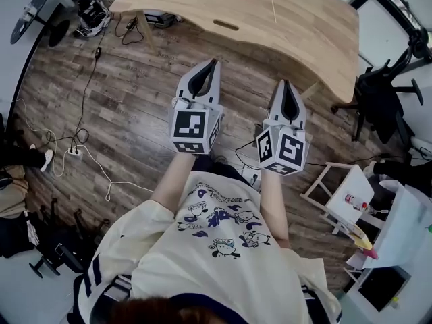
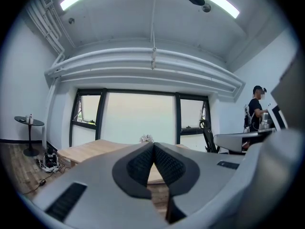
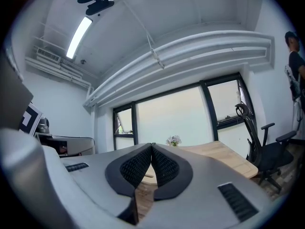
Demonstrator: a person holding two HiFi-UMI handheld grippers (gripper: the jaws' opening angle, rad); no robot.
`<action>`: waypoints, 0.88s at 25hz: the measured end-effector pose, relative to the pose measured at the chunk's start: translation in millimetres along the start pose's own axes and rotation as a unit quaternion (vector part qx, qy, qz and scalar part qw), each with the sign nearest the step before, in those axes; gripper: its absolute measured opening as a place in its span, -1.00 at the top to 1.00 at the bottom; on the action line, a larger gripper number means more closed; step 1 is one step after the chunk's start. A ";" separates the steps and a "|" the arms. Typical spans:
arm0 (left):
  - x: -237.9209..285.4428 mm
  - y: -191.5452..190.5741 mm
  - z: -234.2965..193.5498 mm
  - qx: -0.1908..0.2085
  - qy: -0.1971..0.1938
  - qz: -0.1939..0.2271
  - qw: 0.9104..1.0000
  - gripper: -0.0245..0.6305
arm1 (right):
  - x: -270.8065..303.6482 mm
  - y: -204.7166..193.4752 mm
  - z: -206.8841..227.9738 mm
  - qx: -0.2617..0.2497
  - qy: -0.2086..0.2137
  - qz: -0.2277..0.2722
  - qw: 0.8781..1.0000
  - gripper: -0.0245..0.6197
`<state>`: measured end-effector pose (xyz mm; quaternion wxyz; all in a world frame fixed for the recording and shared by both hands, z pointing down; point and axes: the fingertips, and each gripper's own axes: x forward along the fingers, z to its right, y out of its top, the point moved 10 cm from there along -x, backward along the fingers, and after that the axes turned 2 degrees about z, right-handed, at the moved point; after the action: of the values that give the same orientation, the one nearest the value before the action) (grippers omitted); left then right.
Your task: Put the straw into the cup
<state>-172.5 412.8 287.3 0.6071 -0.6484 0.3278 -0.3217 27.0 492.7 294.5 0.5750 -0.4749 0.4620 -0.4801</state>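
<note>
A thin white straw (image 1: 273, 9) lies on the light wooden table (image 1: 304, 25) at the top of the head view. I cannot make out a cup for certain. My left gripper (image 1: 214, 62) and right gripper (image 1: 286, 83) are held side by side over the wooden floor, short of the table and pointing toward it. Both are shut with nothing between the jaws. In the left gripper view the left gripper (image 2: 153, 144) has its pads pressed together, with the table (image 2: 90, 150) beyond. The right gripper (image 3: 152, 146) looks the same, facing the table (image 3: 224, 156).
A small bunch of flowers (image 3: 174, 140) stands on the table's far side. A black office chair (image 1: 381, 96) is right of the table, a white rack (image 1: 341, 198) further right. Cables and a power strip (image 1: 74, 152) lie on the floor at left. A person (image 2: 257, 109) stands at right.
</note>
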 end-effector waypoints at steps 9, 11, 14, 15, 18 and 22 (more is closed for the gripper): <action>-0.1 -2.1 0.0 0.006 0.019 0.013 1.000 0.83 | 4.0 -5.0 8.6 0.005 0.006 0.000 1.000 0.93; 5.8 -3.1 -2.7 0.005 0.021 0.012 1.000 0.83 | 10.1 -6.9 10.4 0.006 0.007 -0.002 1.000 0.93; 19.3 -5.8 -7.3 0.004 0.020 0.006 1.000 0.83 | 21.4 -10.1 13.0 0.007 0.006 -0.005 1.000 0.93; 24.6 -6.6 -8.7 0.003 0.018 0.006 1.000 0.83 | 25.8 -11.0 14.2 0.006 0.004 -0.006 1.000 0.93; 44.4 -7.0 -16.4 0.003 0.011 0.008 1.000 0.83 | 43.7 -13.4 16.4 0.005 -0.002 -0.006 1.000 0.93; 79.0 -7.6 -31.9 0.001 0.000 0.008 1.000 0.83 | 77.0 -17.5 18.5 0.003 -0.010 -0.008 1.000 0.93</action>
<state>-152.6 330.3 298.2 0.6102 -0.6453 0.3325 -0.3174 51.9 416.7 308.3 0.5772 -0.4819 0.4509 -0.4809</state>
